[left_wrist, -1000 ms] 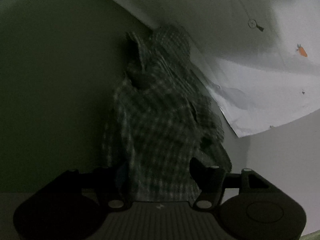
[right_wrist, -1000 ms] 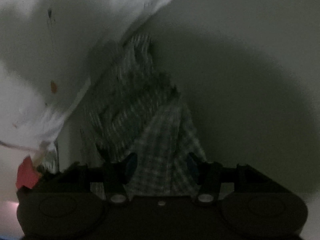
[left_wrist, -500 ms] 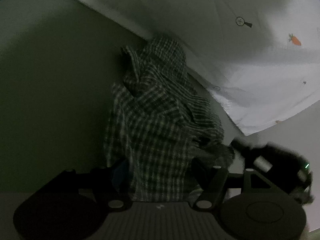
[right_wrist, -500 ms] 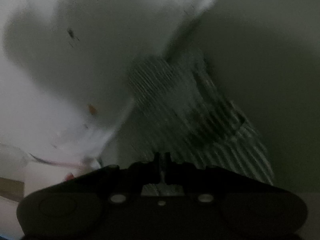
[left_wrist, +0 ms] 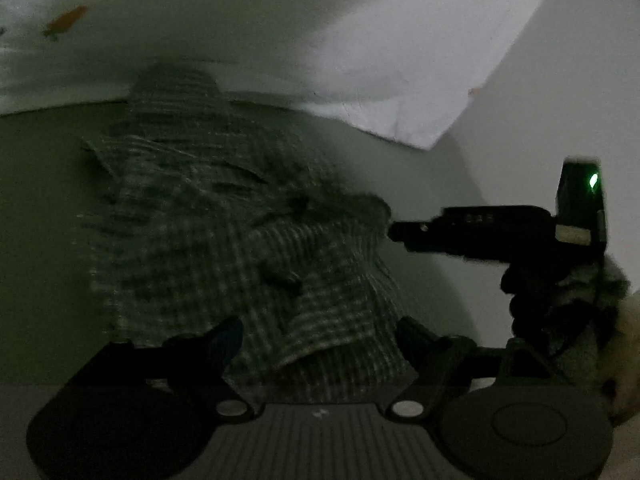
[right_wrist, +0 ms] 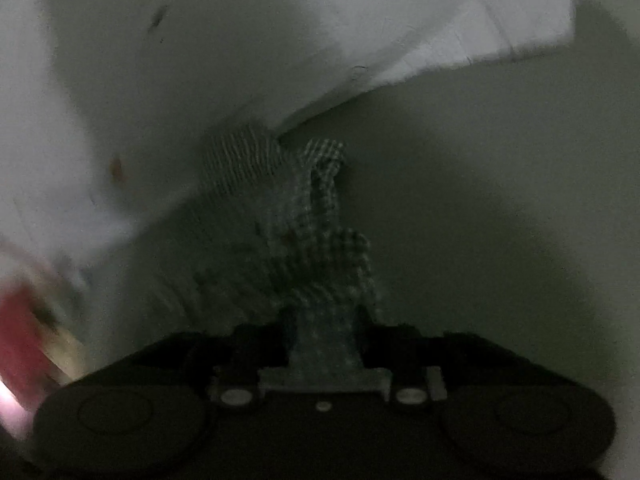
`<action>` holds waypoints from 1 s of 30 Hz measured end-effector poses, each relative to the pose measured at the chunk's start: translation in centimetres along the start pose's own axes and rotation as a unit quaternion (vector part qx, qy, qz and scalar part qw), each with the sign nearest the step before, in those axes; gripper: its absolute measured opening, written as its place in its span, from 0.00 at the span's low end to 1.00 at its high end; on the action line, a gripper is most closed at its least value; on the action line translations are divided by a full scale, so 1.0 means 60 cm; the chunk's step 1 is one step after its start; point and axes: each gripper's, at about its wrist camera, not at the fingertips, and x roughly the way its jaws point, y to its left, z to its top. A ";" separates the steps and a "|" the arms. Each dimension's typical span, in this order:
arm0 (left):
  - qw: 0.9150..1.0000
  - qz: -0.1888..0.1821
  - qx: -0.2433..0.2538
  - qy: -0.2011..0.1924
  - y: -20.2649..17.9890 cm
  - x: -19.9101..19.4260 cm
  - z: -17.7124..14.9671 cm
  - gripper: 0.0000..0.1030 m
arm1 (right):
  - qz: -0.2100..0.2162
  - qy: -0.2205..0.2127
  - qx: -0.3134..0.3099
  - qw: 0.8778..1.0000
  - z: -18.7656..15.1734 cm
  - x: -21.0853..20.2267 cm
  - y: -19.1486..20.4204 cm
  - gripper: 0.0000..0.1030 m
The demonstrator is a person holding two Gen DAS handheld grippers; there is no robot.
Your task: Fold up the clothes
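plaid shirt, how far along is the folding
Early. Nothing looks folded: the plaid shirt lies bunched on the green surface, its far end against the white carrot-print sheet. In hand: the right gripper has cloth between its jaws, which have just been opening; the left gripper stands wide around another part, jaws also just opening. Left: spreading the shirt flat and every fold.

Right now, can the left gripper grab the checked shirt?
Probably yes. The checked shirt already lies between the left gripper's wide-open jaws, which have just been opening, with nothing in the way.
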 end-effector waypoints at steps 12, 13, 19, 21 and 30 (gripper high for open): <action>0.978 0.193 0.075 -0.024 0.026 0.070 -0.018 0.83 | -0.037 -0.016 -0.049 0.998 0.017 0.001 0.033 0.49; 0.979 0.197 0.048 -0.032 0.040 0.065 -0.013 0.83 | -0.037 -0.018 -0.053 0.998 0.021 0.003 0.038 0.51; 0.972 0.228 -0.030 -0.053 0.092 0.054 -0.006 0.82 | -0.038 -0.027 -0.105 0.993 0.034 0.036 0.087 0.52; 0.973 0.222 -0.045 -0.050 0.106 0.059 -0.007 0.82 | -0.050 -0.029 -0.127 0.990 0.034 0.053 0.106 0.51; 0.976 0.211 -0.050 -0.030 0.112 0.067 -0.023 0.83 | -0.070 0.032 -0.192 0.978 0.009 0.100 0.121 0.21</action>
